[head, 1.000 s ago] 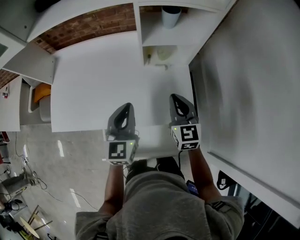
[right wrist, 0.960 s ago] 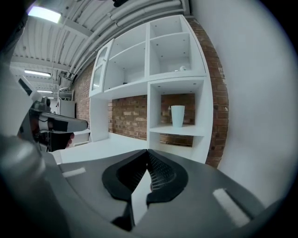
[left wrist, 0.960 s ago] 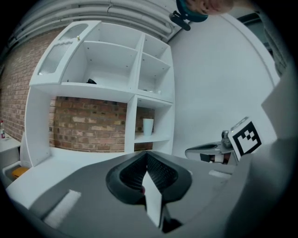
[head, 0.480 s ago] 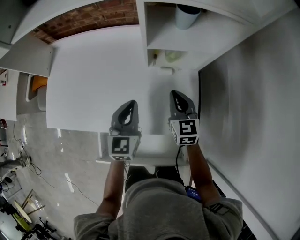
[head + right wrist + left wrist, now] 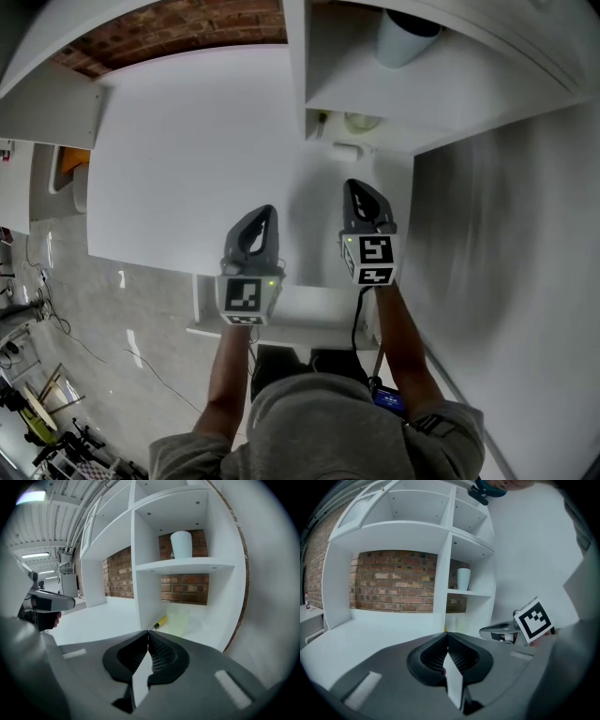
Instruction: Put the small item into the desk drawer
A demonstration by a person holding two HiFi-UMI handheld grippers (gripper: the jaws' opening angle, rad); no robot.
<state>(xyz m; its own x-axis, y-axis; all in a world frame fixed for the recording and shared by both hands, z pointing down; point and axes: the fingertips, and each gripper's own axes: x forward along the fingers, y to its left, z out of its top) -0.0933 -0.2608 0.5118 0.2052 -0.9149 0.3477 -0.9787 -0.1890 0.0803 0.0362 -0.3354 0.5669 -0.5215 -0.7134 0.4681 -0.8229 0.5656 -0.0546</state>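
Both grippers hover side by side over the front of the white desk (image 5: 187, 159). My left gripper (image 5: 265, 211) (image 5: 447, 637) is shut with nothing between its jaws. So is my right gripper (image 5: 354, 185) (image 5: 148, 632), which points at the low shelf compartment. In that compartment lie a yellow pen (image 5: 159, 622) (image 5: 322, 117) and a pale yellow-green cup (image 5: 178, 620) (image 5: 361, 122). A small white item (image 5: 345, 150) lies on the desk just in front of the compartment. Below the desk's front edge a white drawer (image 5: 300, 314) sticks out toward the person.
A white shelf unit (image 5: 187, 566) stands at the desk's back right, with a white cup (image 5: 181, 544) (image 5: 405, 37) on its upper shelf. A brick wall (image 5: 393, 581) runs behind the desk. A white wall (image 5: 506, 244) closes the right side. Grey floor (image 5: 122, 319) lies to the left.
Both grippers have come down and moved forward over the desk toward the shelf unit, still side by side. Their jaws stay shut.
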